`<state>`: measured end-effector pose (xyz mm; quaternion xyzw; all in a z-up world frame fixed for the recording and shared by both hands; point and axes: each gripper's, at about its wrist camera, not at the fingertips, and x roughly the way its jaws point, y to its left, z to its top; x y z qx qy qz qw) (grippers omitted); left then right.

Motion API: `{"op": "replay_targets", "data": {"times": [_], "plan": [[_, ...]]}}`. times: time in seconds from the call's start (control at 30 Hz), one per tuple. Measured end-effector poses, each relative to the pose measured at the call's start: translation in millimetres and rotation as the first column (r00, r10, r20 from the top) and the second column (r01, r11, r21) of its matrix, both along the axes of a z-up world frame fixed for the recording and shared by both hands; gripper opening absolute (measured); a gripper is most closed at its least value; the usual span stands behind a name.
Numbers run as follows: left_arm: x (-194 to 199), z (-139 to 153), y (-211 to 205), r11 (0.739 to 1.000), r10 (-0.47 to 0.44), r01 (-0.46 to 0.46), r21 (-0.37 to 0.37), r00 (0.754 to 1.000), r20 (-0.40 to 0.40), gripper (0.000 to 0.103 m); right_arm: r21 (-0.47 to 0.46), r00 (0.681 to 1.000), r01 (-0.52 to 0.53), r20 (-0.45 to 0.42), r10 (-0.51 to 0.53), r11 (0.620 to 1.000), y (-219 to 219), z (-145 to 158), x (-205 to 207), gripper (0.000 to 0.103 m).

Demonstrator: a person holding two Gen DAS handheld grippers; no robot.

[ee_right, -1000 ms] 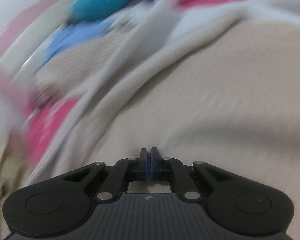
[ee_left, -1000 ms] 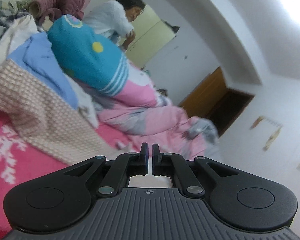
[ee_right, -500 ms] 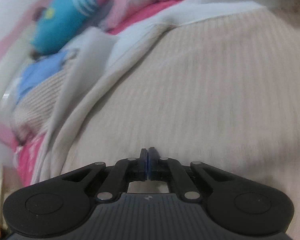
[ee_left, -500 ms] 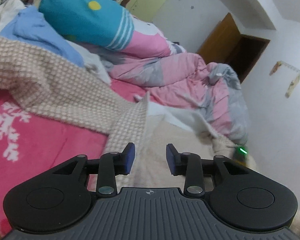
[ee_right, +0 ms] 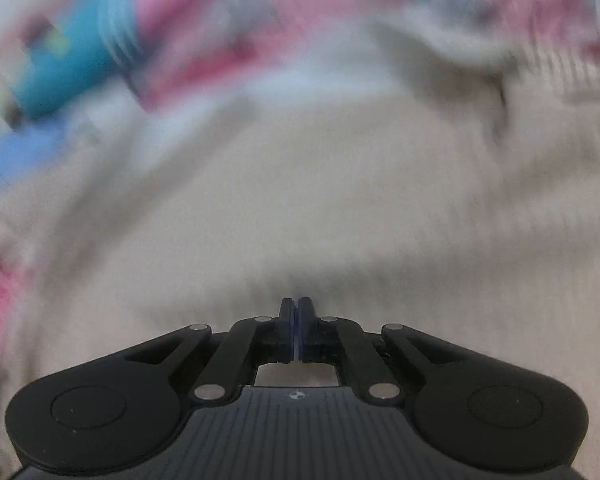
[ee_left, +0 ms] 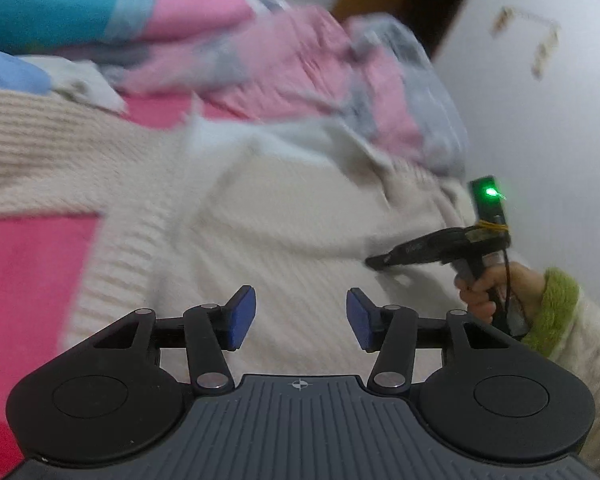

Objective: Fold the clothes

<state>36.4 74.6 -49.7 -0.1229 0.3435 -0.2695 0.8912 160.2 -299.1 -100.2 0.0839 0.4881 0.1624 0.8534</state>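
A cream ribbed sweater (ee_left: 284,240) lies spread on the pink bed. My left gripper (ee_left: 301,317) hovers just above it, pointing down at it. Its jaws are opening, the blue pads (ee_left: 242,318) stand apart, and nothing is between them. My right gripper (ee_left: 376,262) comes in from the right in a hand with a green cuff (ee_left: 552,308), its tips low at the sweater's right side. In the right wrist view, the right gripper (ee_right: 296,312) is shut over the blurred sweater (ee_right: 300,200). No cloth shows between its pads.
A pink and grey quilt (ee_left: 300,64) is heaped behind the sweater. A teal cushion (ee_left: 40,4) and a light blue cloth (ee_left: 8,72) lie at the back left. Pink bedsheet (ee_left: 28,280) shows at the left. A white wall and brown doorway (ee_left: 420,4) lie beyond.
The left gripper's jaws went from shut to apart, and its view swung down from the room onto the sweater. The right gripper stayed shut and slid across the sweater.
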Motion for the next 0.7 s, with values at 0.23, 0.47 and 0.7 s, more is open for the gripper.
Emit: {"op": "replay_targets", "data": {"times": [0.23,0.47,0.7], "plan": [[2,-28,-40,0.992,-0.116,0.12,0.043,0.99,-0.077,0.05,-0.023,0.983,-0.075,-0.17,0.07,0.997,-33,13,-106,0.0],[9,-39,-101,0.944,-0.255,0.268,0.19,0.963,-0.09,0.054,-0.144,0.997,0.082,0.008,-0.082,0.986,-60,61,-59,0.014],[-20,-50,-92,0.929,-0.286,0.302,0.213,0.952,-0.105,0.054,-0.312,0.991,0.107,-0.044,-0.127,0.944,-98,25,-122,0.031]]}}
